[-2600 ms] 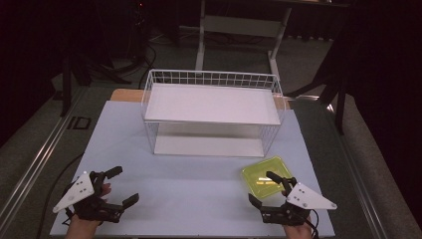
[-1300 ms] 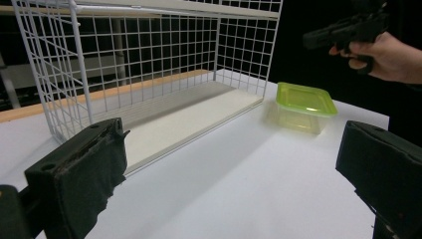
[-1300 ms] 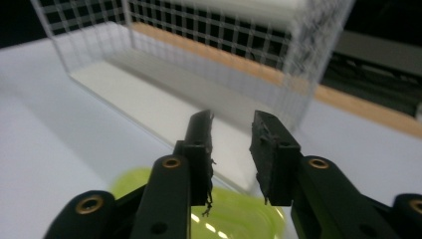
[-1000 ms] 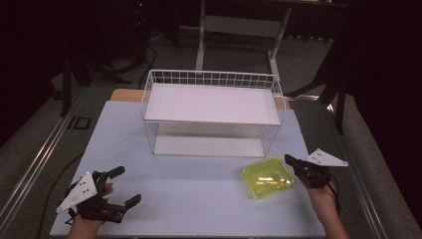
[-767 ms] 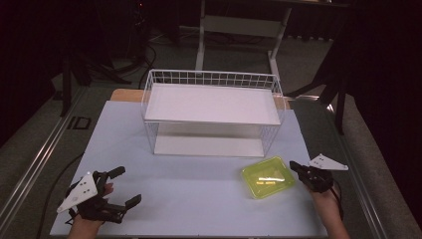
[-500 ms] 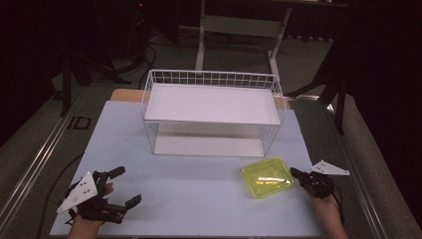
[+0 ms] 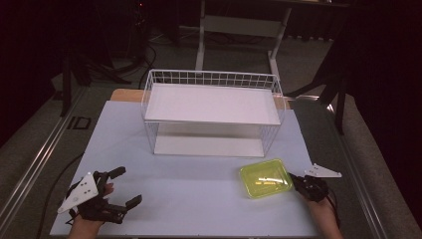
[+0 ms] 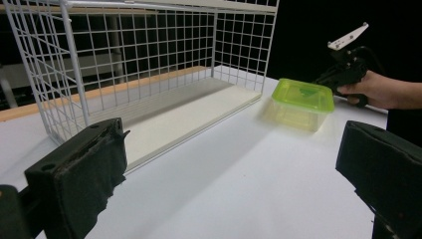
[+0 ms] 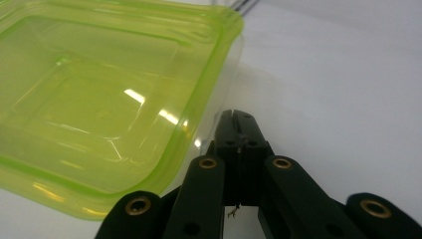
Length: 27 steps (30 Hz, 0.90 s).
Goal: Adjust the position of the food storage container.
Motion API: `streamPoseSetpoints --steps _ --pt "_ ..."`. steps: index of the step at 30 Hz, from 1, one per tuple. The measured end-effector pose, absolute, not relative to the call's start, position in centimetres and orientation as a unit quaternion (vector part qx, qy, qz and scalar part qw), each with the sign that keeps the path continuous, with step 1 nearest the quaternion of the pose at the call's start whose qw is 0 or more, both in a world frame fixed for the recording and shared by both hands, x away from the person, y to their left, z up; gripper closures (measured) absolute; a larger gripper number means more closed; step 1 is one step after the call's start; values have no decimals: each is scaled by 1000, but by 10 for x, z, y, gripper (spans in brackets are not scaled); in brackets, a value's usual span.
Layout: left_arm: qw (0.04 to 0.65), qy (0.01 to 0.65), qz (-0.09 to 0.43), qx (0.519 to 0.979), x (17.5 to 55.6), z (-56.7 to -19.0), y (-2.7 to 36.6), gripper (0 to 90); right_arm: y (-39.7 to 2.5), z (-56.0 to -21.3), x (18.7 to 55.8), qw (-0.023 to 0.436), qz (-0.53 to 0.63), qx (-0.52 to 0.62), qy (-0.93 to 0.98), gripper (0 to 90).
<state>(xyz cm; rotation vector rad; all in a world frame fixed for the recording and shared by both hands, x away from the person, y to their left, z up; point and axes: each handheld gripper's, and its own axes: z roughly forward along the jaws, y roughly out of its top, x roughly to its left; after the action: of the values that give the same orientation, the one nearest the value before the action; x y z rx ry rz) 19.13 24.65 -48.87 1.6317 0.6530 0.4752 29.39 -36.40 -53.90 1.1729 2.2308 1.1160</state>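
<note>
My right tongs (image 9: 238, 130) pressed together, tips against the lime-lidded plastic container's (image 7: 265, 178) right side on the pale desk (image 7: 199, 194), my left tongs (image 7: 122, 186) spread wide (near-left corner), white wire basket (image 7: 211, 112) behind, no readable writing.

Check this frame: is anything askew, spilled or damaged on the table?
Nothing spilled or damaged. The green lidded container sits flat but turned at an angle to the wire rack, its lid on. The right gripper, jaws shut, is at its side wall.
</note>
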Motion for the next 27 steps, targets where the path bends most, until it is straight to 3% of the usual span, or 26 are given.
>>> streamPoseSetpoints --steps 8,27 --pt "613 284 206 708 191 -489 246 4 -341 -542 292 153 405 390 812 900" --pt "611 284 202 711 192 -490 244 4 -273 -538 296 111 392 317 857 900"
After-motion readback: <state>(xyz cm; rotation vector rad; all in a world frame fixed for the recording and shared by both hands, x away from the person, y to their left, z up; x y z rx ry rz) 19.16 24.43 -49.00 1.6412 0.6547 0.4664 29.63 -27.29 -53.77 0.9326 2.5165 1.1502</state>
